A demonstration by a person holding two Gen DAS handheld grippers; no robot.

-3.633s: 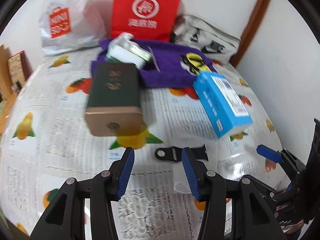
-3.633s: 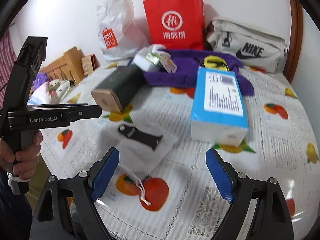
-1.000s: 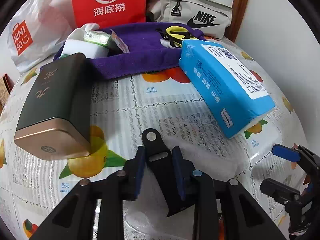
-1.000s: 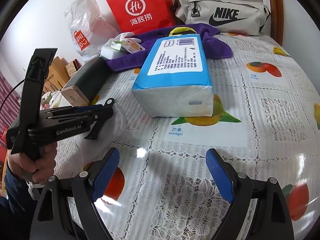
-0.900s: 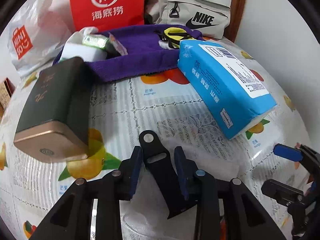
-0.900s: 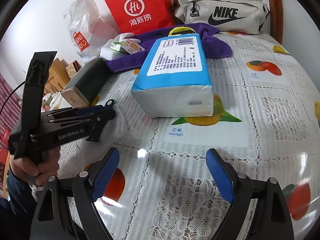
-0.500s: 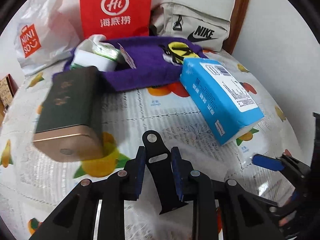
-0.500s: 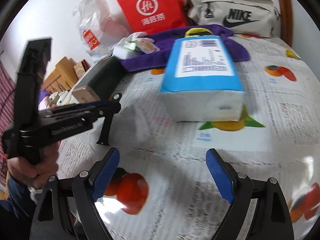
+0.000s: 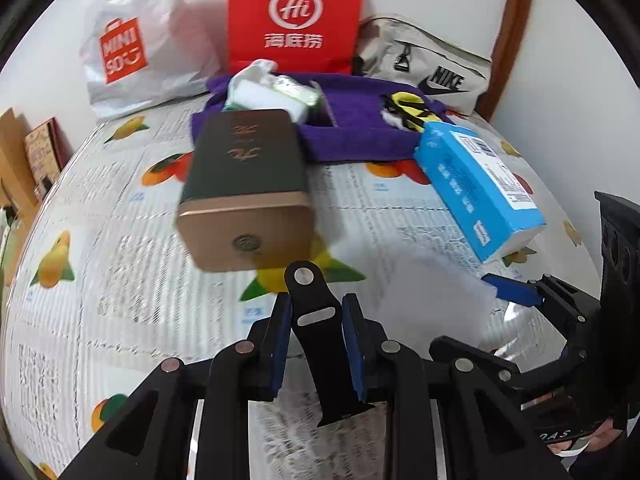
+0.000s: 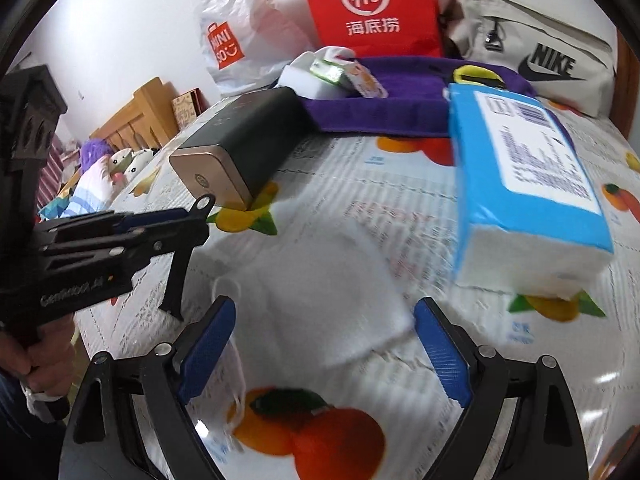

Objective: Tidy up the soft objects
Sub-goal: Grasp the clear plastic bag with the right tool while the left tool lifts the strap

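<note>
The left gripper [image 9: 316, 334] clamps a black strap [image 9: 320, 344], lifted off the fruit-print tablecloth [image 9: 120, 264]. The right gripper [image 10: 324, 344] stands wide with nothing between its pads, above a white foam sheet [image 10: 320, 292]. At eleven o'clock lies a dark green box [image 9: 244, 180]; at two, a blue tissue pack [image 9: 476, 188].

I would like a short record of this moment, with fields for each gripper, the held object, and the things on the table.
left gripper: shut on black watch strap
right gripper: open, empty, over white pouch
table items: blue tissue pack, dark green box, purple towel
at the wall: red paper bag, Nike bag
</note>
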